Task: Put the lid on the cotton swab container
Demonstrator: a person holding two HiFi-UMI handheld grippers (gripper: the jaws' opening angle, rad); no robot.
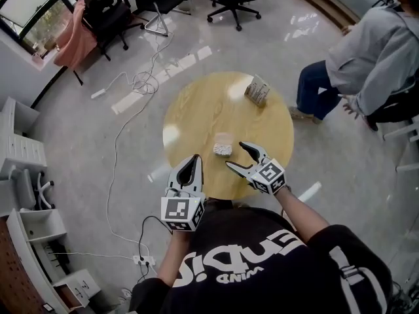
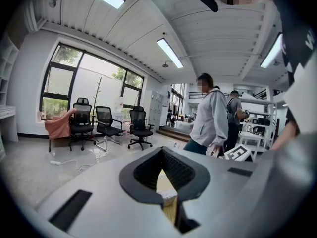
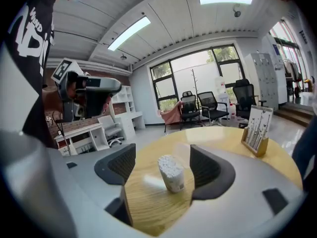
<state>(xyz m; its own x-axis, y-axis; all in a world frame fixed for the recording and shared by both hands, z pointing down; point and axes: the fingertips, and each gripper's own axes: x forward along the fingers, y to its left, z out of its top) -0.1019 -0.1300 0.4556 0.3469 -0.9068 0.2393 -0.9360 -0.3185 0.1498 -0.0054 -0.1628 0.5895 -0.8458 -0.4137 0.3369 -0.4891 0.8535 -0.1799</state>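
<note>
Fingers [image 3: 119, 165] of R gripper [image 1: 237, 154] wide apart, empty. Swab container [image 3: 171, 172] stands upright on worktop [image 1: 203, 110], just beyond and centred betw. them. L gripper [image 1: 194, 159] closed, empty, further off. Lid not made out.

Round surface [image 1: 196, 113], mostly bare: only a container [image 1: 223, 150] near the front and a card stand [image 1: 258, 90] at the far edge, well apart. A seated person [image 1: 373, 51] is near its far right side.
</note>
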